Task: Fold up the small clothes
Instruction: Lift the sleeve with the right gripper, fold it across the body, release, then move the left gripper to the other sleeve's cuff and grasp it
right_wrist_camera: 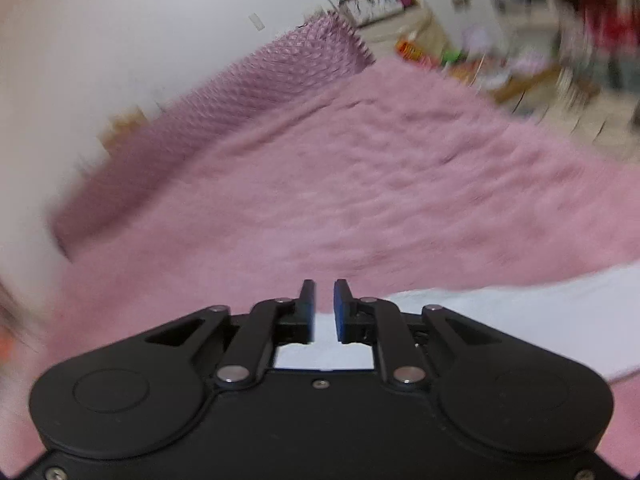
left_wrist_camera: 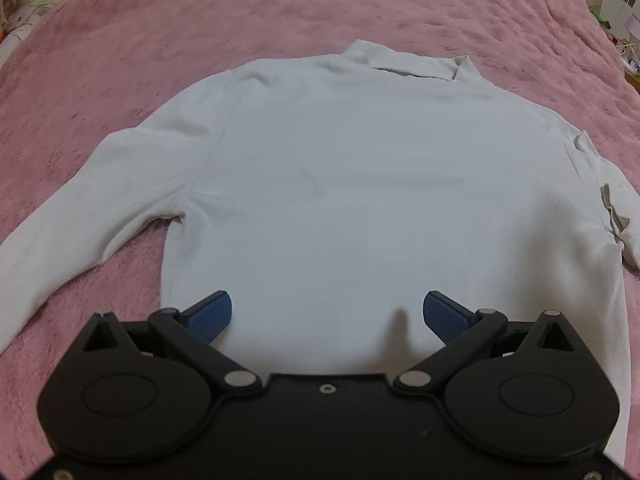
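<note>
Your white long-sleeved top (left_wrist_camera: 340, 184) lies flat on the pink fleece blanket (left_wrist_camera: 160, 40), collar (left_wrist_camera: 416, 62) at the far end, hem toward you. The left sleeve (left_wrist_camera: 92, 216) angles out over the blanket; the right sleeve (left_wrist_camera: 600, 200) looks bunched along the side. It's probably spread this way so sleeves can fold in first.

Your left gripper (left_wrist_camera: 327, 314) sits low over the hem with fingers spread wide, blue pads (left_wrist_camera: 212, 312) over the fabric and nothing between them. Looks like you're set to take the hem or bottom corner.

Your right gripper (right_wrist_camera: 324, 312) has its fingers close together with a narrow gap, nothing pinched that I can see. It points off toward the blanket, wall (right_wrist_camera: 120, 40) and blurred room clutter (right_wrist_camera: 520, 40); white fabric (right_wrist_camera: 520, 320) shows only below and to its right.

The left view shows the whole garment layout. The right view shows only a strip of cloth, but it adds the blanket's far edge and heavy motion blur.
</note>
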`<state>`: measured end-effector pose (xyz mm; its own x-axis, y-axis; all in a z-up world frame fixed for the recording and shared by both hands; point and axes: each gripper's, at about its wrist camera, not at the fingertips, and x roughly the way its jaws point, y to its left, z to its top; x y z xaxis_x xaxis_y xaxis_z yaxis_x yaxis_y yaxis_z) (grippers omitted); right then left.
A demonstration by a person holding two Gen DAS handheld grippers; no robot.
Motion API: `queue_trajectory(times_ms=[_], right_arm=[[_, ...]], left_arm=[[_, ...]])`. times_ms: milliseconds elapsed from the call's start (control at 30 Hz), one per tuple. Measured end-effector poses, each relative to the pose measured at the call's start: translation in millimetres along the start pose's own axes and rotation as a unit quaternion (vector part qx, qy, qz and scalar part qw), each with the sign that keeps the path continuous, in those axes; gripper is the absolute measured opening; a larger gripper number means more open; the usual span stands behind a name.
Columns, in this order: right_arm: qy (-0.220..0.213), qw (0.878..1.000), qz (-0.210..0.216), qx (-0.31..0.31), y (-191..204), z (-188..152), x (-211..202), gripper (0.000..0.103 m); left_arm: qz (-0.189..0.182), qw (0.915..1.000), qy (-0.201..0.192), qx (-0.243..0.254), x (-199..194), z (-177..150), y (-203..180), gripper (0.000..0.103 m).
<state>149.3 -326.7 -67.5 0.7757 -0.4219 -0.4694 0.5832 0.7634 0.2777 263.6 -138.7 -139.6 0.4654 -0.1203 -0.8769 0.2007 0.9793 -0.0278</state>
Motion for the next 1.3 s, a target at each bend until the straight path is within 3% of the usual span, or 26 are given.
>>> queue_trajectory(times_ms=[33,67,133,300,400,533,600,700,900,1167,1300], right_arm=[[0.002,0.999,-0.035,-0.023,-5,-9,3,0.044],[0.01,0.996,-0.07,-0.052,-13,-19,8,0.062],[0.025,0.99,-0.114,-0.084,-33,-38,12,0.063],[0.039,0.986,-0.146,-0.064,-83,-51,9,0.063],[0.035,0.979,-0.181,-0.087,-105,-51,9,0.063],[0.043,0.975,-0.199,-0.09,-135,-52,11,0.064],[0.047,0.974,-0.206,-0.083,-147,-54,11,0.064],[0.055,0.974,-0.208,-0.063,-165,-56,9,0.065],[0.059,0.976,-0.206,-0.043,-175,-58,14,0.065],[0.058,0.976,-0.208,-0.034,-180,-58,15,0.067],[0.053,0.977,-0.205,-0.029,-180,-58,13,0.068]], left_arm=[[-0.003,1.0,-0.002,0.0,7,3,2,0.103],[-0.004,1.0,-0.004,0.0,6,-1,7,0.103],[-0.016,0.9999,-0.006,0.001,5,-10,11,0.103],[-0.09,0.9953,-0.024,0.024,18,14,-42,0.103],[-0.168,0.9847,-0.015,0.044,33,38,-93,0.103],[-0.236,0.9697,0.021,0.058,60,58,-149,0.103],[-0.235,0.9687,0.046,0.065,78,65,-171,0.103],[-0.203,0.9751,0.038,0.08,87,64,-189,0.103],[-0.205,0.9741,0.053,0.079,84,59,-188,0.103],[-0.23,0.9643,0.107,0.076,84,67,-193,0.103],[-0.276,0.9504,0.137,0.038,85,71,-190,0.103]])
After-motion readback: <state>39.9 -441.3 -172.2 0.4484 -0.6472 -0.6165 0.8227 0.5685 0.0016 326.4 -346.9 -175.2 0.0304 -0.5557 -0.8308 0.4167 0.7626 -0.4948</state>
